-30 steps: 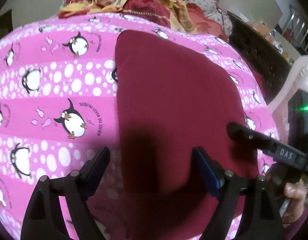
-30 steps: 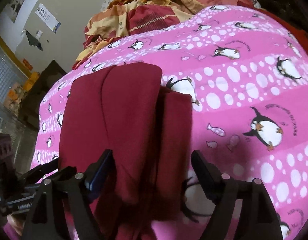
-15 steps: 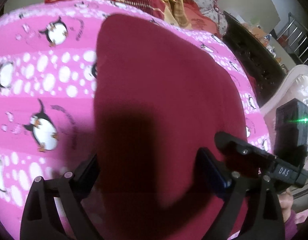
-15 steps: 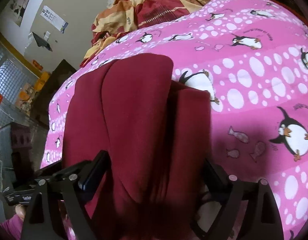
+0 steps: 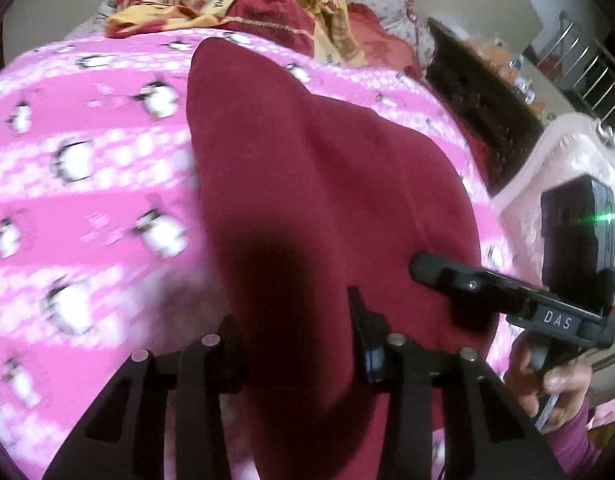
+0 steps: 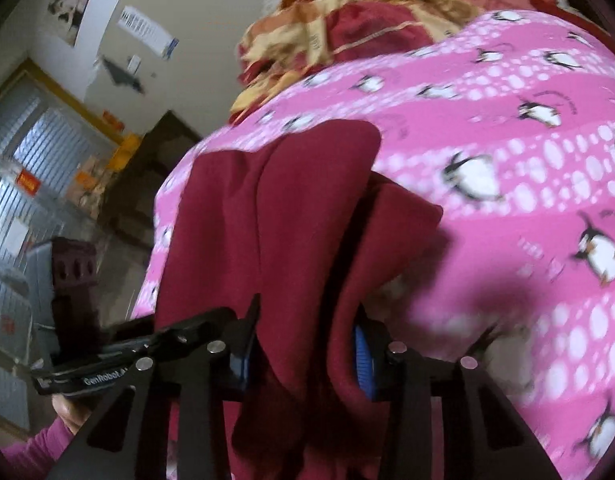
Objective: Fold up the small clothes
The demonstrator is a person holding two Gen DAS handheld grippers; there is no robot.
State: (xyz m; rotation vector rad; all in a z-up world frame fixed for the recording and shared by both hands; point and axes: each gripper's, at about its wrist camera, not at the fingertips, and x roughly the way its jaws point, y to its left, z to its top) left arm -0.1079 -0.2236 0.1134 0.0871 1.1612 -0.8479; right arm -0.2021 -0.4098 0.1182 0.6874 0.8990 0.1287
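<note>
The bed under you is covered by a pink penguin blanket (image 5: 87, 208), with a heap of red and yellow bedding (image 6: 347, 28) at its far end. On the blanket lies the maroon garment (image 5: 319, 184), its long axis running straight away from you, and its near end rises off the blanket into both tools. Your left hand-held gripper (image 5: 295, 340) has narrowed its jaws around that near edge, cloth filling the gap; it looks pinched. Your right hand-held gripper (image 6: 303, 344) likewise clasps a bunched fold between its blue pads (image 6: 362, 364). Both sit side by side at the near hem, level and pointing forward, so the coming fold likely carries this edge away toward the far end.
</note>
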